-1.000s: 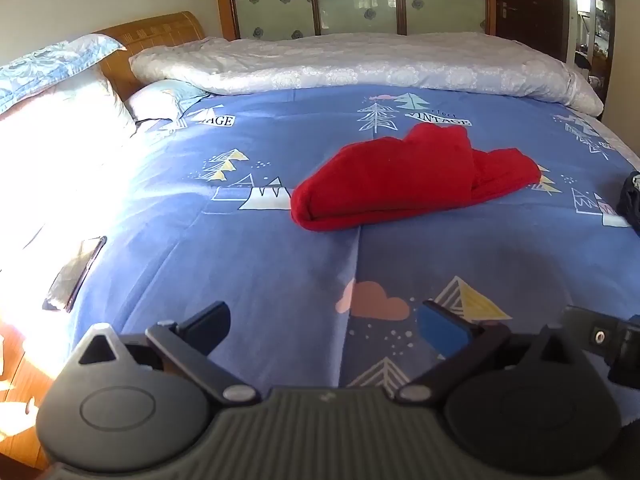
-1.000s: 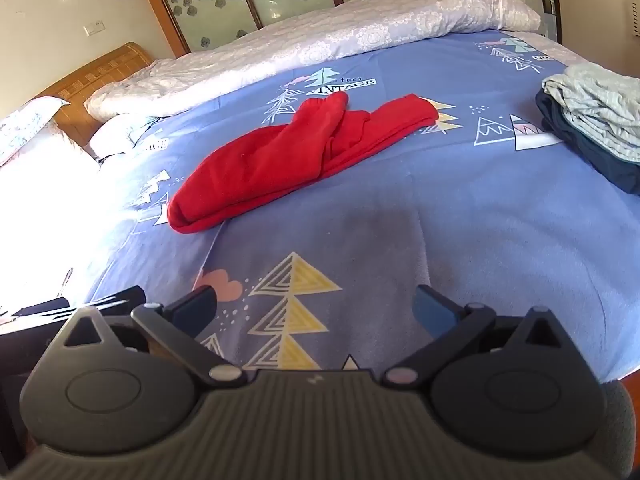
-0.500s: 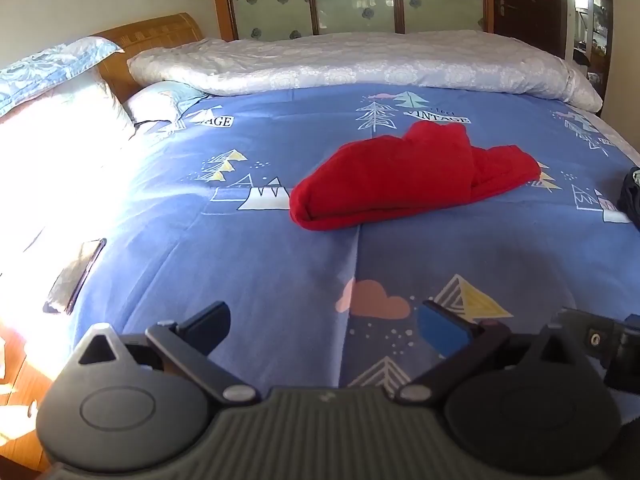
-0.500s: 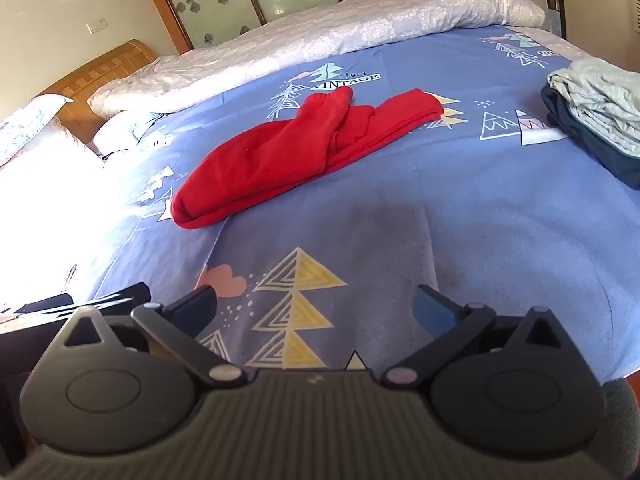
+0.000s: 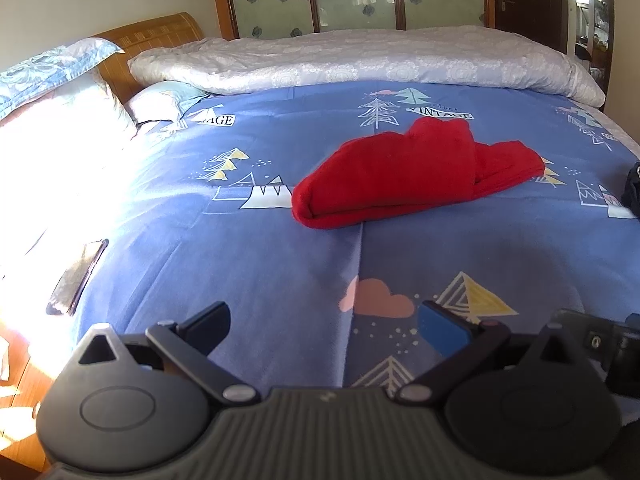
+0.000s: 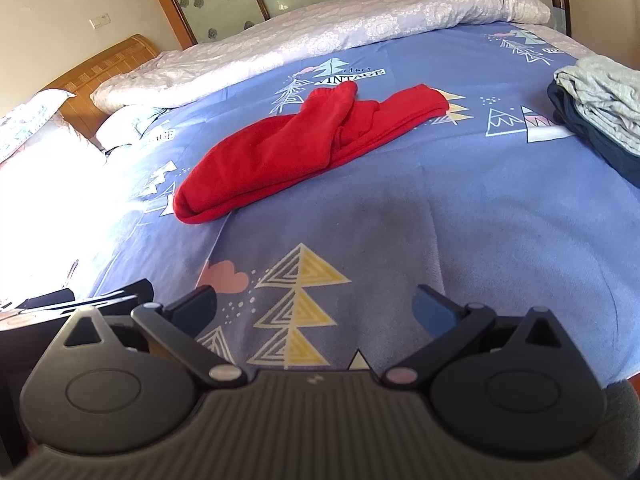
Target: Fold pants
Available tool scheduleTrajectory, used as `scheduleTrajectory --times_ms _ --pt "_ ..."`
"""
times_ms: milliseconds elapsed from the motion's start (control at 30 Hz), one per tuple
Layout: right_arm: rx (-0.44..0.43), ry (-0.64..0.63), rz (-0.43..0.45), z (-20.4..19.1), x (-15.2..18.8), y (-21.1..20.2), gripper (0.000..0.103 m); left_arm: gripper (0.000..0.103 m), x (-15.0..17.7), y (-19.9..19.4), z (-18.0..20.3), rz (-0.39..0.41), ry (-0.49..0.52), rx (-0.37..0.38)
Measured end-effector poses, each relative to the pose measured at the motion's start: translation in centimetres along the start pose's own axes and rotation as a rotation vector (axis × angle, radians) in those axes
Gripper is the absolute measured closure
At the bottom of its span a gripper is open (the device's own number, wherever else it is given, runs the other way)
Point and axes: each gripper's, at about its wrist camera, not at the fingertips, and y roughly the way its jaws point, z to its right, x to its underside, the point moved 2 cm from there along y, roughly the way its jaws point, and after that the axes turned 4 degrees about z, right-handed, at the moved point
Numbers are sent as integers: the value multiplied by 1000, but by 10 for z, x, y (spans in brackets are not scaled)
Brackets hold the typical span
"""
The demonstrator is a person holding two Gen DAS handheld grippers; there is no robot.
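Red pants (image 5: pixel 408 172) lie folded lengthwise in a loose bundle in the middle of the blue patterned bedsheet (image 5: pixel 240 264); they also show in the right wrist view (image 6: pixel 304 140). My left gripper (image 5: pixel 324 324) is open and empty, low over the near part of the bed, well short of the pants. My right gripper (image 6: pixel 316 310) is open and empty too, near the bed's front edge, apart from the pants.
A white quilt (image 5: pixel 360 60) lies rolled along the far side. Pillows (image 5: pixel 52 92) sit at the left by the wooden headboard. A phone (image 5: pixel 78 278) lies at the left edge. A stack of folded clothes (image 6: pixel 596 108) sits at the right.
Both grippers have drifted slightly forward toward the pants. Both stay open and the pants have not moved.
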Motion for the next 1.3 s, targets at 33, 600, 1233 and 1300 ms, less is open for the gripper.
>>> scheduleTrajectory --times_ms 33,600,1233,1300 --pt "4 -8 2 -1 0 1 0 0 0 0 0 0 0 -1" --pt "-17 -10 -39 0 0 10 0 0 1 13 -7 -24 -42 30" --pt "-8 105 -101 34 -41 90 65 7 -23 69 -77 21 -189 40" --pt "-13 102 -57 36 -63 118 65 8 -22 75 -85 2 -203 36"
